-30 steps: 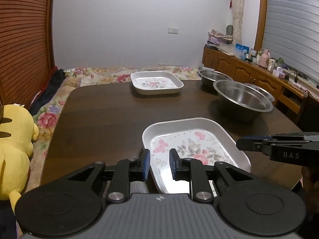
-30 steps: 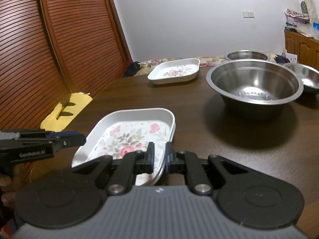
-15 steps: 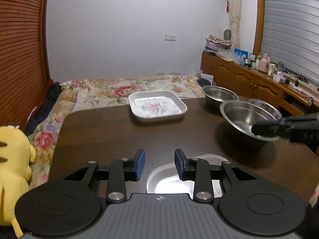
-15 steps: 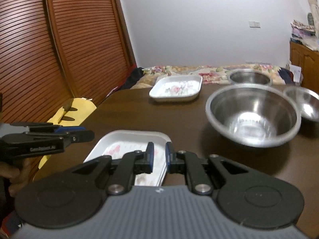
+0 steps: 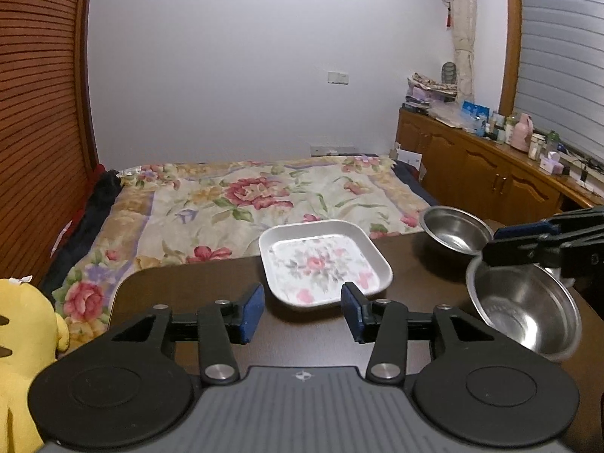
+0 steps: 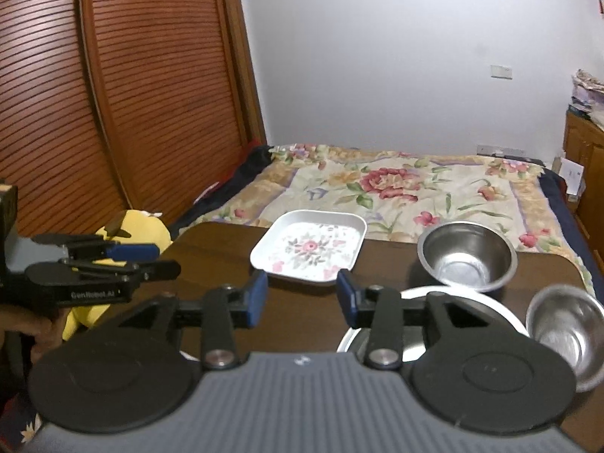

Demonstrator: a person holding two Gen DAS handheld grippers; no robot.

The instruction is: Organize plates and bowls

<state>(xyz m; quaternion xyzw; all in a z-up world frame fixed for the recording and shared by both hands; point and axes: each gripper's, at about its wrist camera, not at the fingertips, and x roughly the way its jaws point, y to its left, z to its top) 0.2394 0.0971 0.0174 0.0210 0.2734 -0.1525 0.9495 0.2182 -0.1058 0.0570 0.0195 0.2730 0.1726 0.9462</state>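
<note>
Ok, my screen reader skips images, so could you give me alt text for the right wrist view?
The right gripper, nothing between its opening blue-padded jaws, points across a dark brown wooden table at a white square floral plate. Three stainless steel bowls stand to the plate's right, and the left gripper shows at the left edge, before a yellow plush toy and a floral bedspread.

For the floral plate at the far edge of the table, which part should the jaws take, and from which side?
Take the near rim of the floral plate, coming in from the near side of the table. It lies flat with a raised, flaring rim, so one jaw can go inside the wall and one outside. Both the left gripper and right gripper, jaws opening and empty, already face that edge.
</note>
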